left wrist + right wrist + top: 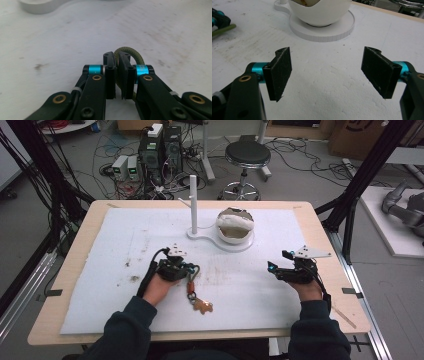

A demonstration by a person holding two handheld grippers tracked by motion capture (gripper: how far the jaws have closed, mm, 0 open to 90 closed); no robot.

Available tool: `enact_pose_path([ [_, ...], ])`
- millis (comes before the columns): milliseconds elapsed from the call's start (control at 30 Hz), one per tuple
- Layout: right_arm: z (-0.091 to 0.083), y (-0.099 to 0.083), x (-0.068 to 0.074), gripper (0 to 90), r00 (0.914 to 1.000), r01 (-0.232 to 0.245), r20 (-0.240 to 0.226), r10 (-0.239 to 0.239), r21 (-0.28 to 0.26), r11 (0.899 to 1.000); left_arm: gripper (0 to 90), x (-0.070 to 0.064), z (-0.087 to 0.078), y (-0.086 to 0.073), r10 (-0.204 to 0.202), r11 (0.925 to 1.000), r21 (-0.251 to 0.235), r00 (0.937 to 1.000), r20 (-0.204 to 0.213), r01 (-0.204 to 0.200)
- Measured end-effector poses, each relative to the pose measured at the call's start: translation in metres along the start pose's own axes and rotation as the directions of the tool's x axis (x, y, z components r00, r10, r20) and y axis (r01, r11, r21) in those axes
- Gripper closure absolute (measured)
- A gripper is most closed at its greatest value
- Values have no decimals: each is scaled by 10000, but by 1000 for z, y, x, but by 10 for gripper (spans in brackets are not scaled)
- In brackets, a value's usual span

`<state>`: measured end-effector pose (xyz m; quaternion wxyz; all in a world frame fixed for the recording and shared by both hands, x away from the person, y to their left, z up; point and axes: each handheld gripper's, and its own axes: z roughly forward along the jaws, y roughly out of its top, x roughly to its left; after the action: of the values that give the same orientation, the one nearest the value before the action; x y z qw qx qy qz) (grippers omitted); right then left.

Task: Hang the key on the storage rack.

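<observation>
Pinching an olive-green cord loop between its two black pads, the left gripper rests low over the white foam mat at the person's left; in the left gripper view the jaws stand nearly closed, the cord rising out of the narrow gap and arching over to the right pad. Item attached: a keychain — the cord runs down from the jaws to a small metal clasp and a flat tan tag, which lies on the mat just beside the left hand, toward the near edge. Right gripper: held over the mat at the person's right, well apart from the keychain, jaws spread wide with bare foam between the pads, holding nothing. Grey three-cornered plate on top of each gripper. Fixture at the far middle of the mat: a white stand with a round base, an upright white post with a short side peg, and a white bowl sitting on the base; pale material shows inside the bowl, its nature not clear. Mat surface: scattered brown marks left of centre. Support: a light wooden table. Surroundings — a black stool, computer cases and loose cables on the grey floor beyond the table.
</observation>
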<state>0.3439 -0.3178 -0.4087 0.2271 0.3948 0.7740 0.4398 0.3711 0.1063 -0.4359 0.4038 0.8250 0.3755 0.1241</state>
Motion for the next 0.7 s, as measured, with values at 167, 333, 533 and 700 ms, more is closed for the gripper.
enact_pose_path([
  [167,2,0,2,251,10000,89,-23,-89,89,9999,840,22,0,2,-53,9995,309,9990,-448,66],
  [333,3,1,1,251,10000,45,-2,-45,88,10000,565,23,-2,3,-862,9956,288,9921,-908,892],
  [533,3,0,2,261,10000,85,-49,-84,139,9999,509,1,-24,-18,-1748,9845,-326,9787,-1077,1722],
  [700,2,1,4,261,9999,159,-54,-158,140,9998,495,-12,-26,-34,-2404,9701,-595,9650,-1053,2352],
])
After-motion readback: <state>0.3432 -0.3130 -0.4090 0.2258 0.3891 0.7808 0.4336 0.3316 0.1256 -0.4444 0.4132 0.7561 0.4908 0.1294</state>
